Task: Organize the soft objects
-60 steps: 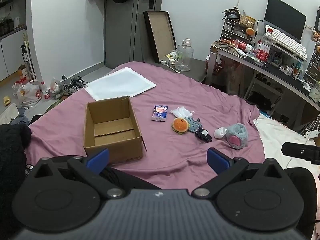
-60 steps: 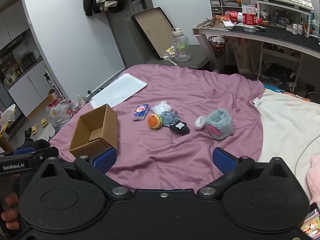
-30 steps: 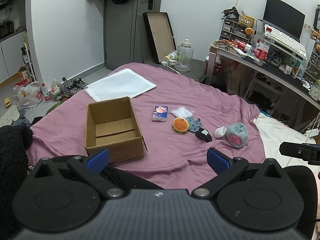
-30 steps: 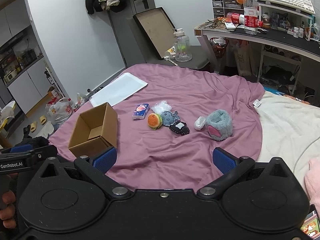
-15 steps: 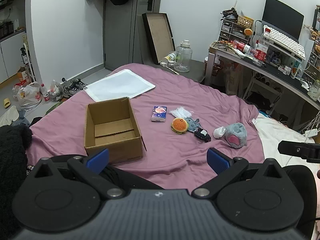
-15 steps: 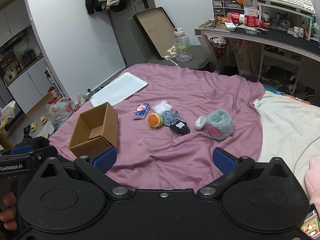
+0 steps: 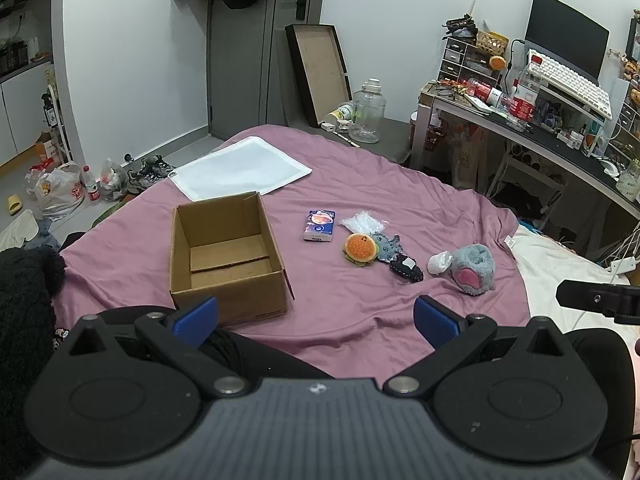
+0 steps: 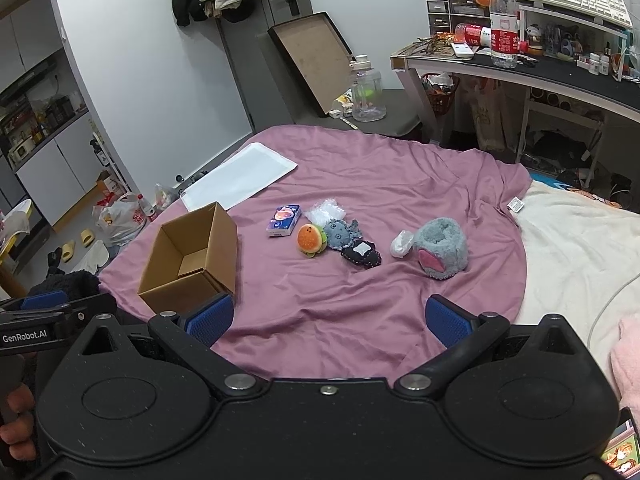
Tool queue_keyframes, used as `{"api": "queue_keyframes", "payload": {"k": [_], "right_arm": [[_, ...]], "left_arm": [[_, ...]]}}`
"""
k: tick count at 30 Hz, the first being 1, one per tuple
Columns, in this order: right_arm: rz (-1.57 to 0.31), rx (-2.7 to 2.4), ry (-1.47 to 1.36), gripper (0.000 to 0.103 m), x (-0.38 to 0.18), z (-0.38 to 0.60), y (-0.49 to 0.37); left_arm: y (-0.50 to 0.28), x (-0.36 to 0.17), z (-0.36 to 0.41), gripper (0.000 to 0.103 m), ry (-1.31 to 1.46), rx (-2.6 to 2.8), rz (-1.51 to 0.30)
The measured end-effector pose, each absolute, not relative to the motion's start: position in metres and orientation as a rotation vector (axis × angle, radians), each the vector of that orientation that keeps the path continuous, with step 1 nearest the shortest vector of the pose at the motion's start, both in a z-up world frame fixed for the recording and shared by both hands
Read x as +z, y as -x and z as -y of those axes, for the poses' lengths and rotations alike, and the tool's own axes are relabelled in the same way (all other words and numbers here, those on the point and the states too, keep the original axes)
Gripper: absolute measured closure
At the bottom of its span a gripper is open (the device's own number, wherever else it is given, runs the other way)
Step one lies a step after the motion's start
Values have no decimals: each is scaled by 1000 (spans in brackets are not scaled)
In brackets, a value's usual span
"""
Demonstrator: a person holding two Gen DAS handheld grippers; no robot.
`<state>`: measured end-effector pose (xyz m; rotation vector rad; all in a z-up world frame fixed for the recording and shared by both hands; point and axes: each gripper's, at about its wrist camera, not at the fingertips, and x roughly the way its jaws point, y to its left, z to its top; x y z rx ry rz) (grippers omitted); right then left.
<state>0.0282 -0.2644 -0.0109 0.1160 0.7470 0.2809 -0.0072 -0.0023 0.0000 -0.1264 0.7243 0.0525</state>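
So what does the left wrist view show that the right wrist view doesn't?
Only the left wrist view shows the black monitor above the keyboard and the whole bare floor of the cardboard box. Only the right wrist view shows yellow slippers on the floor. Both show the burger plush, grey plush, tissue pack and open tongs.
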Motion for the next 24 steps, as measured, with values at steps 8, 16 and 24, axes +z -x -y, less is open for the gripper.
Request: {"api": "queue_keyframes", "payload": {"k": [8, 16, 24], "right_arm": [[-752, 284, -122, 0, -12, 265, -29], [-769, 287, -134, 0, -23, 268, -36], [-770, 301, -213, 0, -39, 281, -47]], "left_arm": [[8, -2, 1, 0, 125, 54, -726], [2, -9, 4, 0, 112, 43, -738], [-18, -24, 15, 0, 93, 14, -770]]}}
